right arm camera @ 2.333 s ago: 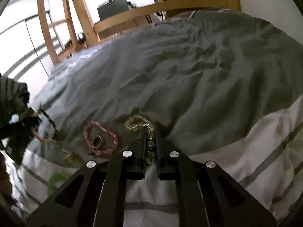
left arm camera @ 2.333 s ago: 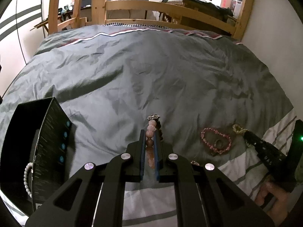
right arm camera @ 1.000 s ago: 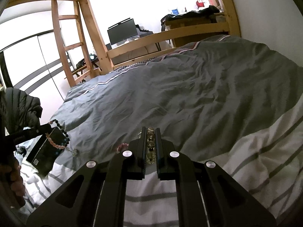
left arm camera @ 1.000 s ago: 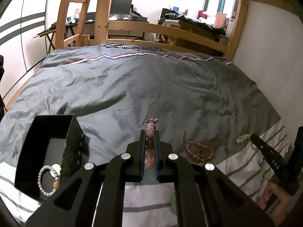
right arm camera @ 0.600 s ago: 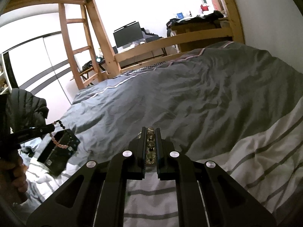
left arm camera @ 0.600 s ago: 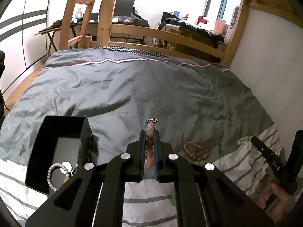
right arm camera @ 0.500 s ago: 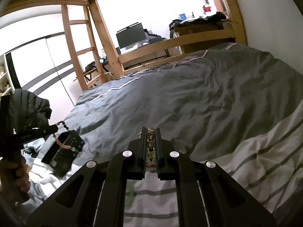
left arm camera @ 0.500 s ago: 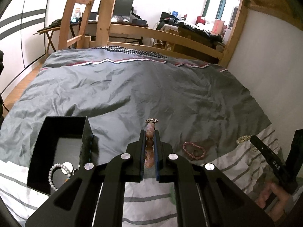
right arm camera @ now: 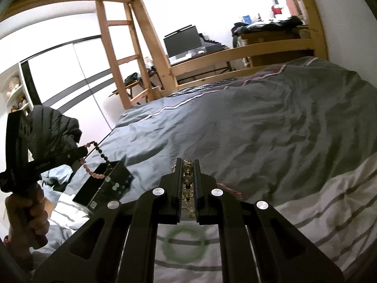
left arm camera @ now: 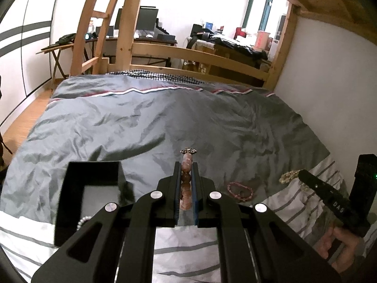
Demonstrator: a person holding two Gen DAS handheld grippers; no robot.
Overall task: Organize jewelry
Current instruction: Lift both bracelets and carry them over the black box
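Observation:
My left gripper (left arm camera: 186, 165) is shut on a pink and dark beaded bracelet (left arm camera: 185, 184), held in the air right of an open black box (left arm camera: 92, 193) on the bed. The right wrist view shows that bracelet (right arm camera: 99, 158) hanging above the box (right arm camera: 103, 186). A white bead bracelet (left arm camera: 81, 222) lies inside the box. My right gripper (right arm camera: 187, 165) is shut on a yellow-green bead bracelet (right arm camera: 187, 184), lifted above the bed; it shows at the right in the left wrist view (left arm camera: 288, 175). A pink bracelet (left arm camera: 239, 189) and a green bangle (right arm camera: 185, 245) lie on the bedding.
The bed has a grey duvet (left arm camera: 165, 122) with a white striped sheet (left arm camera: 186, 252) at the near edge. A wooden bed frame (left arm camera: 198, 56) and ladder (right arm camera: 122, 47) stand at the far end. A white wall (left arm camera: 329, 82) runs along the right side.
Both grippers have lifted away from the bed with their bracelets. The left gripper has moved left and closer to the black box.

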